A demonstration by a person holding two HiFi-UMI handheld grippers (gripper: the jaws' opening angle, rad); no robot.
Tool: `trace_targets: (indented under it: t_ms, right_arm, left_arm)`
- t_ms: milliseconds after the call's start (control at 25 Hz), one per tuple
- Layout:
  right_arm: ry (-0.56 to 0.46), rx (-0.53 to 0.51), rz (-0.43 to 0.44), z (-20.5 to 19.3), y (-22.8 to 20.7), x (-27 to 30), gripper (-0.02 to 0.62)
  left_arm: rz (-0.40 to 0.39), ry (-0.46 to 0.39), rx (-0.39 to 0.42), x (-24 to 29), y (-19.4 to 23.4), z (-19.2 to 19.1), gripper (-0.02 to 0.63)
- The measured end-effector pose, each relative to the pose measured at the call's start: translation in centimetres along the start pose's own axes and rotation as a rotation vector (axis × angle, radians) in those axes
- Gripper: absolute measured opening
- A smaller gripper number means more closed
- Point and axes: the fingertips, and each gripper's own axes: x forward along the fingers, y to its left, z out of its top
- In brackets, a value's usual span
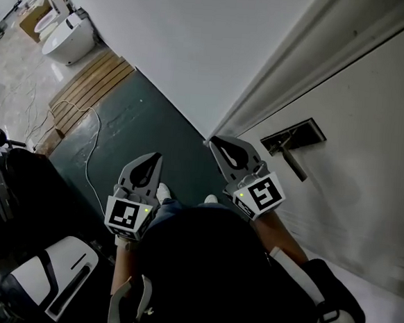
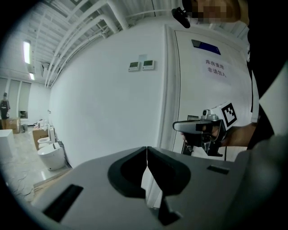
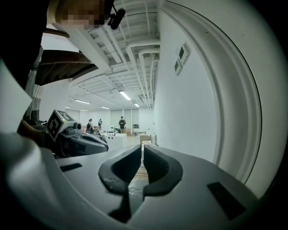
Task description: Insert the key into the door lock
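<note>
Door lock (image 1: 296,138) untouched — left tongs (image 2: 146,153) closed, empty, right tongs (image 3: 141,152) closed, empty

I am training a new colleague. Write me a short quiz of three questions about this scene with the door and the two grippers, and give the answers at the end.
1. True or false: the left gripper holds a key between its jaws.
2. In the head view, which is nearest to the door handle?
A. the left gripper
B. the right gripper
C. the toilet
3. Fill in: the right gripper's jaws stand ____ (apart / together).

Key
1. False: its jaws are together with nothing between them.
2. B
3. together
</note>
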Motion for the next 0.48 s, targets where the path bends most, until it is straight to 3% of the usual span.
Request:
trace_targets:
  t_ms: [360, 480]
  right_arm:
    - [0.013, -0.068, 0.02, 0.8, 0.5, 0.2, 0.028]
    - [0.033, -0.075, 0.017, 0.9, 0.5, 0.3, 0.028]
  left_arm:
    - [0.049, -0.039, 0.013, -1.3, 1.1, 1.2, 0.011]
    - [0.064, -0.035, -0.028, -1.4, 0.9, 1.9, 0.011]
